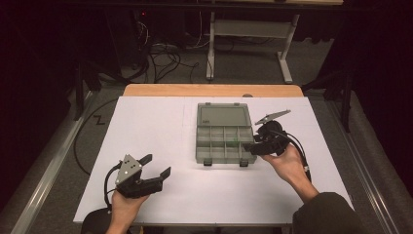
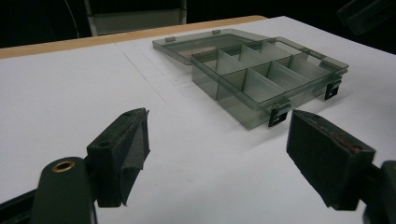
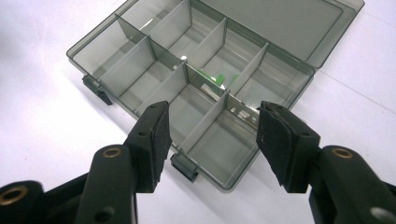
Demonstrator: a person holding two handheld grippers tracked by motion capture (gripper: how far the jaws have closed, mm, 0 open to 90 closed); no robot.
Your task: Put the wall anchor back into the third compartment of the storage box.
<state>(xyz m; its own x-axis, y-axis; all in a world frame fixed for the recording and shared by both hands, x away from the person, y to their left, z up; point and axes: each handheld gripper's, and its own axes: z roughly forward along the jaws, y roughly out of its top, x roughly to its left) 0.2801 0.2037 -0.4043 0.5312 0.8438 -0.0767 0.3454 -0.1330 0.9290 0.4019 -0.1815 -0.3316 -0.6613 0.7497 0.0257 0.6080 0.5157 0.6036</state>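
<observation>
Altogether one smoky transparent plastic organiser box [image 1: 224, 138] lies on the white table sheet [image 1: 146, 131], its lid [image 3: 280, 23] flat open behind it, with eight compartments in two rows of four and two dark front latches [image 2: 279, 114]. One compartment holds small green pieces [image 3: 212, 78]. Two black two-jaw grippers are present: the right gripper [image 3: 212, 140] hovers at the box's right front corner, jaws apart, gripping nothing; the left gripper [image 2: 217, 158] sits well left of the box, jaws wide, empty
</observation>
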